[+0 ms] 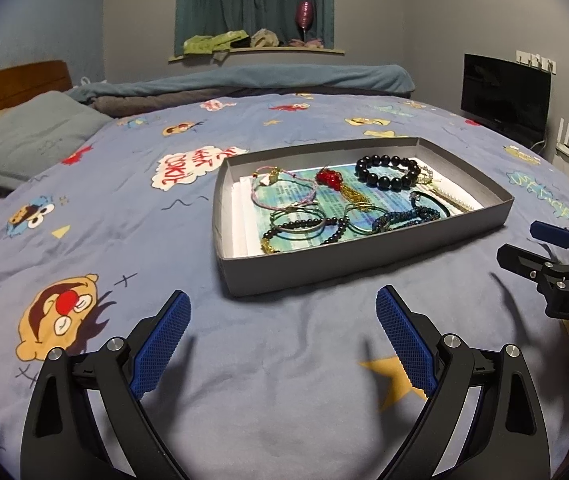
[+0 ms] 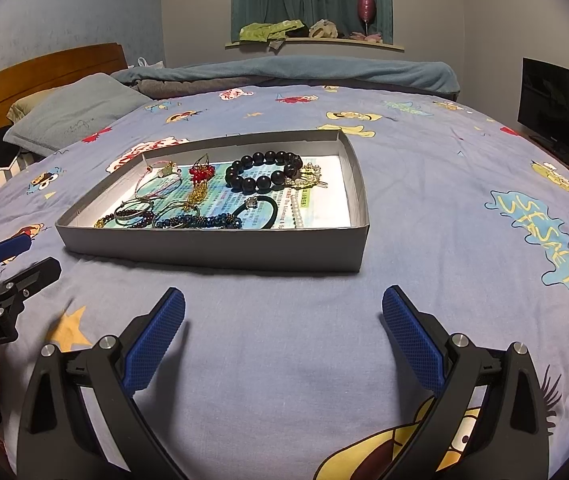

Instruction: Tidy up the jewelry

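Note:
A shallow grey box (image 1: 364, 260) (image 2: 212, 250) lies on the blue cartoon bedspread and holds jewelry on a printed sheet. Inside are a black bead bracelet (image 1: 388, 172) (image 2: 264, 172), a red ornament with gold tassel (image 1: 330, 179) (image 2: 201, 174), a pink cord bracelet (image 1: 280, 188) (image 2: 160, 178), dark bead bangles (image 1: 300, 226) (image 2: 136, 216), a blue beaded strand (image 1: 400, 218) (image 2: 200, 222), a black band (image 2: 260, 212) and a pearl string (image 2: 296, 212). My left gripper (image 1: 282, 336) is open and empty in front of the box. My right gripper (image 2: 284, 336) is open and empty, also short of the box.
A grey-blue pillow (image 1: 32, 136) and wooden headboard (image 2: 40, 76) are at the left. Folded blankets (image 1: 244, 84) lie along the far bed edge. A dark monitor (image 1: 504, 92) stands at the right. A window shelf (image 2: 312, 42) holds clutter.

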A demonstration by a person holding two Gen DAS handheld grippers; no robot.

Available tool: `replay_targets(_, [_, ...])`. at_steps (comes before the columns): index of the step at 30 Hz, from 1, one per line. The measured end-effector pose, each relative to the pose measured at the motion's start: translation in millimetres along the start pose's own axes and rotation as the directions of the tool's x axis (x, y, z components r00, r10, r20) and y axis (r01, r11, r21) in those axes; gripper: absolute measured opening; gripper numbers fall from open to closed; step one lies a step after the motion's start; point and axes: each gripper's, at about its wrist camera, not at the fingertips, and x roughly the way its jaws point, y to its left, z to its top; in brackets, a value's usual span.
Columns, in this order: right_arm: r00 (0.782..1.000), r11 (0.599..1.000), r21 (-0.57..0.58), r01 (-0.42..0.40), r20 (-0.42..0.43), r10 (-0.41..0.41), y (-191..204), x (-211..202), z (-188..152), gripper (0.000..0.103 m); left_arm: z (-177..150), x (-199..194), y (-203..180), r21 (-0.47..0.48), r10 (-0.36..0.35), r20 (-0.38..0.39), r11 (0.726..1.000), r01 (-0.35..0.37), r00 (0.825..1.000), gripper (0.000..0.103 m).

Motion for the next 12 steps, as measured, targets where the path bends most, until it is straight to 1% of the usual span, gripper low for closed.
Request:
replay_targets(1, [1.000,1.000,0.000,0.000,0.001,0.000,0.0,0.4,0.2,0.098,0.4,0.3,-1.1,0.008,-0.017,0.002,1.000,0.017,1.000,0.093])
replay_targets(6, [1.000,1.000,0.000,0.000,-0.002,0.000,-0.1,1.6,0.1,0.098,-0.2,4.6,-7.1,0.045,-0.002,-0.022,0.999,0.003,1.000,0.093])
replay_targets(8, [1.000,1.000,0.000,0.001,-0.002,-0.001,-0.1,1.9,0.4,0.098,-0.3,6.2,-8.0,0.047,0.011,-0.034,0.999,-0.009,0.999,0.093])
replay_targets(12, [1.000,1.000,0.001,0.001,-0.003,-0.001,-0.4,3.1,-0.1,0.098,-0.7,8.7,-6.0,0.037,0.010,-0.046,0.999,-0.008,0.999,0.093])
